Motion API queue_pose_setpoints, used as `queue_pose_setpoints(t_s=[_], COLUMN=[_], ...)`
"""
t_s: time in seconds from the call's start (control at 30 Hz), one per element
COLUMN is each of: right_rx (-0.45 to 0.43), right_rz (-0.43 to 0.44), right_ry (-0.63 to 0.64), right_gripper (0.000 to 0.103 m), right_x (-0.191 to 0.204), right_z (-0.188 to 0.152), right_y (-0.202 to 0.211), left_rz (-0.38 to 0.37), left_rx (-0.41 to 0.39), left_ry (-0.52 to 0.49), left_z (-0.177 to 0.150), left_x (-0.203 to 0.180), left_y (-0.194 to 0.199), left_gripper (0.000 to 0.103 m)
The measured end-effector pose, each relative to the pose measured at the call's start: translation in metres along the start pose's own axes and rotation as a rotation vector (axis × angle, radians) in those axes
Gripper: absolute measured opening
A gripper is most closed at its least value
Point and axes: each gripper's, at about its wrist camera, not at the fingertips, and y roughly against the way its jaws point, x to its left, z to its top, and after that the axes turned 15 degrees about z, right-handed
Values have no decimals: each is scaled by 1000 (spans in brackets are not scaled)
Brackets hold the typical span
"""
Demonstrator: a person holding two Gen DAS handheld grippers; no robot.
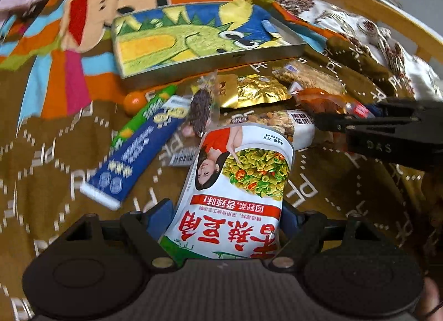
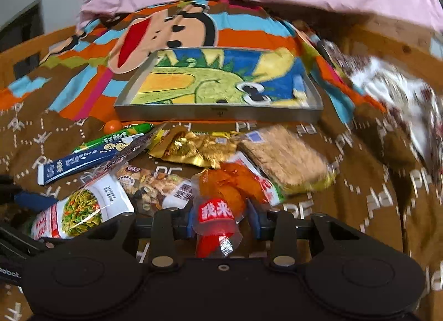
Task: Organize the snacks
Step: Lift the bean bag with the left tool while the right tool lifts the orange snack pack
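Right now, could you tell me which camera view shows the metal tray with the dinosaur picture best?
The right wrist view: the tray sits near centre, almost square-on, with its front wall, both side walls and the whole dinosaur picture in sight. The left wrist view shows the same tray tilted and blurred; its far right corner is hard to make out.

The metal tray (image 2: 218,112) is my landmark; its floor with the dinosaur picture lies bare, open to reach from above; its near wall stands as a low lip to clear; just before that wall the gold foil packet (image 2: 199,149), the biscuit pack (image 2: 285,157), the green tube (image 2: 110,138) and the blue stick pack (image 2: 88,161) crowd my way; the brown blanket (image 2: 346,210) right of the heap lies free.
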Motion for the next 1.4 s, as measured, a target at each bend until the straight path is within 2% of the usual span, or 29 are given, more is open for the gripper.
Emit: queue_pose_setpoints(t_s=[0.17,0.3,0.4,0.53,0.57,0.63,0.8,0.87,0.9,0.97,1.03,1.13,1.23,1.33,1.4], right_rx=[29,41,41,42,44,50,54,59,66,78,95,112,102,86,74], right_rz=[28,50,66,90,94,116,177,198,215,223,183,138,117,89,67], right_ry=[-153,-193,-191,-211,-214,-217,-248,-272,-279,-288,-276,-242,-226,-171,-115], right_gripper=[36,36,45,65,68,84,93,93,93,86,59,38,34,33,33], right_x=[-17,-20,-20,-27,-28,-32,-41,-45,-46,-46,-43,-38,-35,-25,-15], right_z=[-9,-15,-16,-14,-13,-12,-8,-6,-6,-6,-6,-9,-13,-17,-20], right_y=[14,17,13,3,0,-6,-16,-16,-15,-13,-9,-2,7,17,24], left_rz=[64,75,50,16,12,7,25,35,39,42,51,80,110,96,74], left_rx=[61,80,86,97,101,106,104,101,100,99,103,106,102,103,103], left_ry=[87,173,241,286,292,286,208,181,174,164,156,122,113,154,191], left_z=[-12,-23,-27,-26,-26,-26,-24,-24,-24,-25,-24,-24,-25,-27,-28], left_x=[-4,-2,5,13,13,12,1,-3,-4,-5,-6,-10,-12,-6,-1], left_y=[8,14,16,12,10,7,1,0,0,0,1,3,7,13,17], left_gripper=[83,84,85,88,89,91,97,98,98,97,95,90,82,74,73])
